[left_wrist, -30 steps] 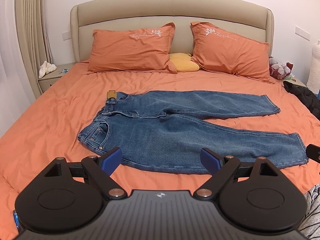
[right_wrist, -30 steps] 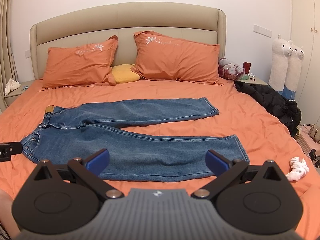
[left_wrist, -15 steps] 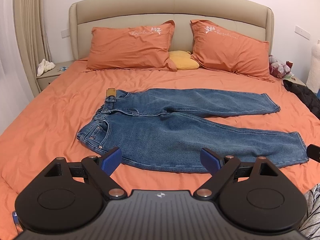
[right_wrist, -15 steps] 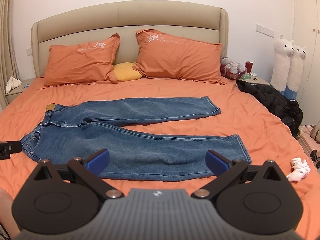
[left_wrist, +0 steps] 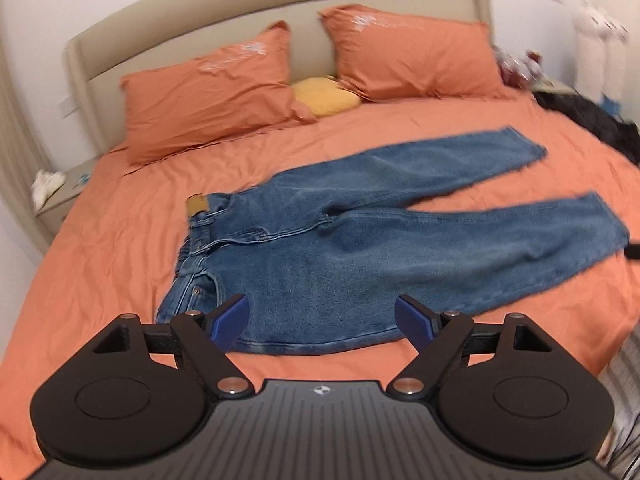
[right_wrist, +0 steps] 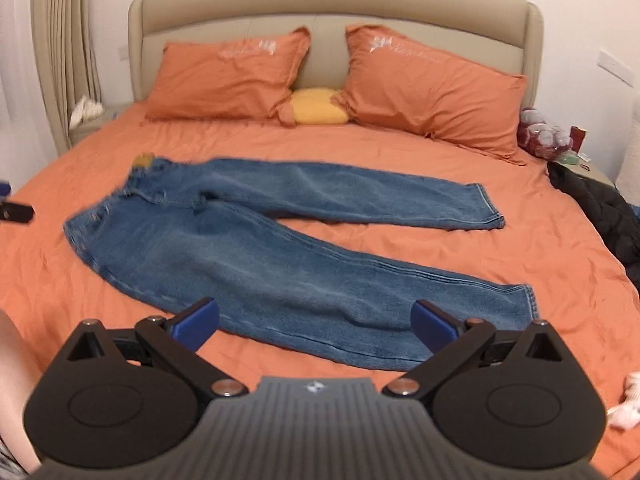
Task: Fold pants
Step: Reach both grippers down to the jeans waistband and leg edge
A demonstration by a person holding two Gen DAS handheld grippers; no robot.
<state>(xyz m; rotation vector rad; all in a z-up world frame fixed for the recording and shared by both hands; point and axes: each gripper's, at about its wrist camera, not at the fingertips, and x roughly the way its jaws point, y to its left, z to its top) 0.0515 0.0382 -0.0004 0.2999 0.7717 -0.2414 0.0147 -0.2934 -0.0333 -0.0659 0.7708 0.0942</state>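
Note:
Blue jeans (left_wrist: pixel 352 248) lie flat and unfolded on the orange bed, waistband to the left, both legs spread toward the right. A tan patch (left_wrist: pixel 197 205) marks the waistband. My left gripper (left_wrist: pixel 322 320) is open and empty, hovering over the near edge of the jeans by the hip. In the right wrist view the jeans (right_wrist: pixel 280 256) lie the same way. My right gripper (right_wrist: pixel 316 322) is open and empty above the near leg, short of its hem (right_wrist: pixel 524 308).
Two orange pillows (right_wrist: pixel 228 76) and a yellow cushion (right_wrist: pixel 316 106) lie at the beige headboard. A black jacket (right_wrist: pixel 600 216) lies on the bed's right side. White socks (right_wrist: pixel 628 404) lie at the near right edge. A nightstand (left_wrist: pixel 56 196) stands at the left.
Both grippers have tilted and moved closer to the jeans; the left view rolled so the bed looks slanted. Both stay open. The jeans have not moved.

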